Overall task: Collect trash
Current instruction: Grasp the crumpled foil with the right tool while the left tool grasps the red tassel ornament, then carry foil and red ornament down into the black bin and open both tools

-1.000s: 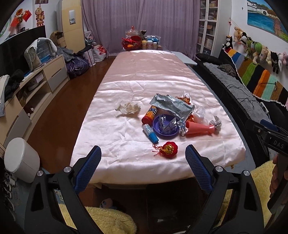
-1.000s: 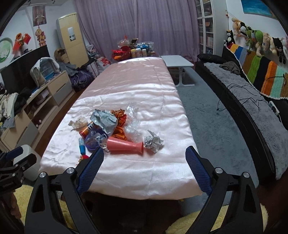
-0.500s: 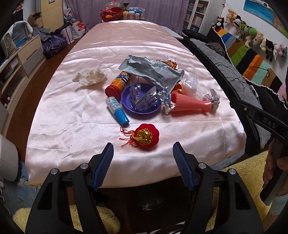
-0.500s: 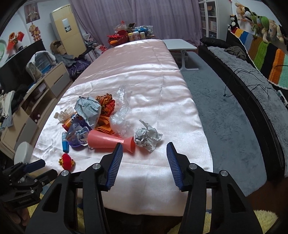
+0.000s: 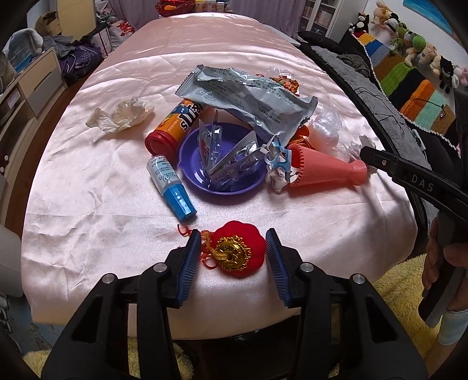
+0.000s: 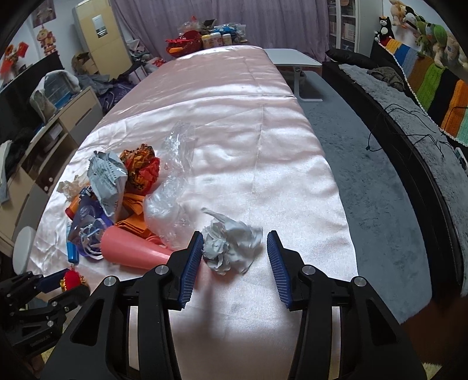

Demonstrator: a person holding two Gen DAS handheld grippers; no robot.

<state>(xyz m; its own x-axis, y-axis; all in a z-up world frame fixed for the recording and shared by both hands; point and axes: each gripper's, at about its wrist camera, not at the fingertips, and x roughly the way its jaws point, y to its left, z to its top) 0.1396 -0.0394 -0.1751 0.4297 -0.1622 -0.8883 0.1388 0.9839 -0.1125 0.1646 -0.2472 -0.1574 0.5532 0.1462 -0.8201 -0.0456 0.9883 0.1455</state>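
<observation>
A long table wears a shiny pink cloth (image 5: 96,187) with soft wrinkles. The trash sits in a heap at the near end, and the far half is bare.

In the heap a purple bowl (image 5: 201,178) holds clear plastic. A big silver wrapper (image 5: 248,96) lies over its far side. A pink cone (image 5: 324,169) lies on its side to the right. An orange tube (image 5: 172,128) and a small blue-capped bottle (image 5: 171,187) lie to the left. A crumpled tissue (image 5: 120,115) sits alone, farther left.

The left gripper (image 5: 233,254) has just been closing. Its blue pads stand on both sides of a red and gold charm (image 5: 234,251) by the near edge. The left pad looks to touch its tassel, and the right pad has a small gap.

The right gripper (image 6: 235,257) has just been closing too. A grey paper ball (image 6: 231,248) lies between its pads, touching the left one, with a gap on the right.

A grey rug (image 6: 365,187) and a dark sofa (image 6: 409,122) with a striped blanket and soft toys are on the right. Wooden drawers (image 6: 44,131) line the left. Purple curtains (image 6: 234,20) hang at the far wall.
</observation>
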